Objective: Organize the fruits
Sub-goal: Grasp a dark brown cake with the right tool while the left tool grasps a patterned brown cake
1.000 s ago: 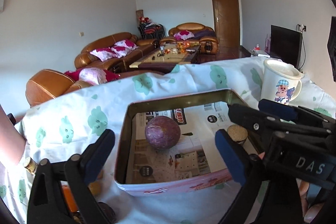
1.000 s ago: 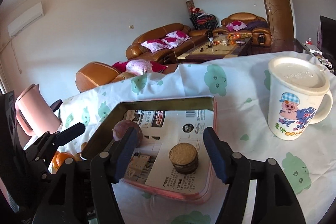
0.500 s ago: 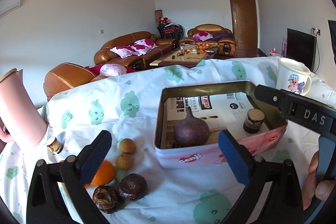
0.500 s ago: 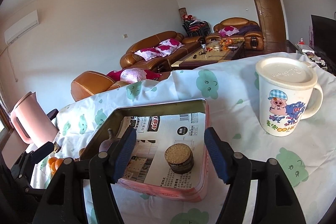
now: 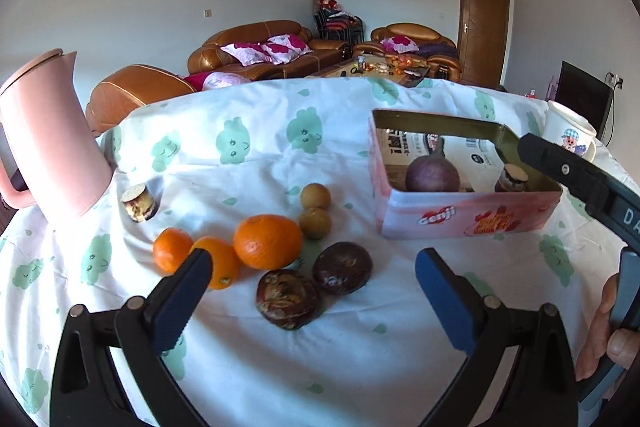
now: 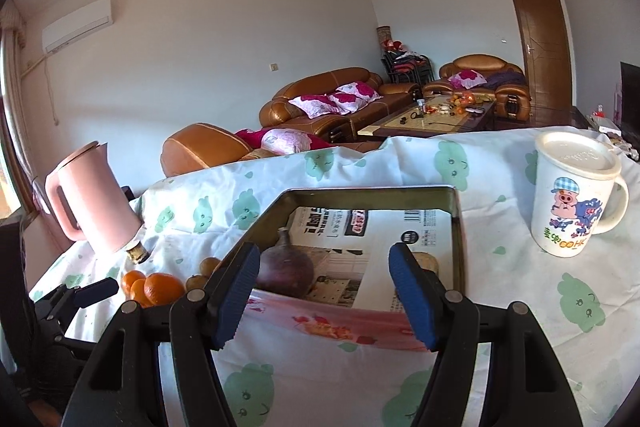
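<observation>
Since a sec ago the left gripper (image 5: 310,285) has pulled back from the pink tin (image 5: 460,221) and swung left, so loose fruit on the cloth (image 5: 260,147) now shows – before, only the tin filled its view. Right gripper (image 6: 320,293) has backed off a bit too; the tin sits lower and closer in its view.

Hard to see: in the right view the small brown-topped jar is mostly hidden behind the right pad (image 6: 408,291), and the tin's near wall covers the bottom of the purple fruit (image 6: 284,273). The oranges there are partly cut off by the left gripper's black frame. Only fingertips of the person's hand (image 5: 608,331) show at the edge.

Left gripper hangs wide open, nothing in it. Two dark wrinkly fruits (image 5: 342,267) lie between its pads, a bit past the tips. A big orange (image 5: 267,241) and two small brown fruits (image 5: 315,211) lie just beyond; two small oranges (image 5: 172,255) sit by the left pad, 1 partly behind it.

Right gripper is also open and empty – its pads stand on either side of the tin's near wall, not touching as far as I can tell. Purple fruit and jar (image 5: 512,179) lie inside the tin.

Around: pink jug (image 5: 48,139) at far left w/ a little cork-topped jar (image 5: 139,203) beside it, pig mug (image 6: 576,195) right of the tin.
</observation>
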`<state>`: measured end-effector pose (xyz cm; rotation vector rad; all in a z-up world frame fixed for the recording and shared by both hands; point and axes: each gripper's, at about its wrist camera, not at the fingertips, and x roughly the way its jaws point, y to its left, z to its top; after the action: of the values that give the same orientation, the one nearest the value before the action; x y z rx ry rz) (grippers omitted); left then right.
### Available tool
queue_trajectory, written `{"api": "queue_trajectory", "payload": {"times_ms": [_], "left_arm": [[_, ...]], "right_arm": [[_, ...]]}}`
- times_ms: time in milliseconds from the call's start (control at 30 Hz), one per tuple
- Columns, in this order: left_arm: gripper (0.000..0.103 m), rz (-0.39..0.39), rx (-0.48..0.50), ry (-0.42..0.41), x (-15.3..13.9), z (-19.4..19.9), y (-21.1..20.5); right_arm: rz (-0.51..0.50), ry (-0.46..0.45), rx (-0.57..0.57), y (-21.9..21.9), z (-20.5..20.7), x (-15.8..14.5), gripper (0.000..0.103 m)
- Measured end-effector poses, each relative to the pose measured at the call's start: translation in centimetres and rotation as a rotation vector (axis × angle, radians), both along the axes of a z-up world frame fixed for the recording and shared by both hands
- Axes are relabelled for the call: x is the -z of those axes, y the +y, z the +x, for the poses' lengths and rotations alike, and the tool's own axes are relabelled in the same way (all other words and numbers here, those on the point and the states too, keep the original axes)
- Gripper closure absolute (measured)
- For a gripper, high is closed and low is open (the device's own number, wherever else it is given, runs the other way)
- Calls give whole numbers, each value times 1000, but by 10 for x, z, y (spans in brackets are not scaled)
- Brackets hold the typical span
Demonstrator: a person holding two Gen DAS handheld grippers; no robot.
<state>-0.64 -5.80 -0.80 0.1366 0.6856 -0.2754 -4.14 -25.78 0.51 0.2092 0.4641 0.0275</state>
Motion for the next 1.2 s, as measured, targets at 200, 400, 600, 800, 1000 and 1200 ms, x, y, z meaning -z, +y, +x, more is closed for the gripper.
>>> {"api": "queue_trajectory", "payload": {"times_ms": [200, 400, 600, 800, 1000, 1200], "left_arm": [[0, 71, 3, 26, 9, -1, 25], [0, -32, 9, 104, 17, 3, 61], [0, -54, -2, 117, 18, 5, 68], [0, -24, -24, 102, 18, 7, 71], [0, -21, -43, 132, 23, 13, 76], [1, -118, 1, 144, 21, 12, 77]], "right_arm": [[-42, 49, -168, 47, -3, 5, 34], [-100, 163, -283, 91, 9, 22, 38], [-95, 284, -311, 115, 40, 38, 52], [-84, 348, -320, 123, 63, 46, 53], [-73, 394, -369, 129, 72, 54, 58], [-99, 355, -376, 126, 58, 46, 62]]}}
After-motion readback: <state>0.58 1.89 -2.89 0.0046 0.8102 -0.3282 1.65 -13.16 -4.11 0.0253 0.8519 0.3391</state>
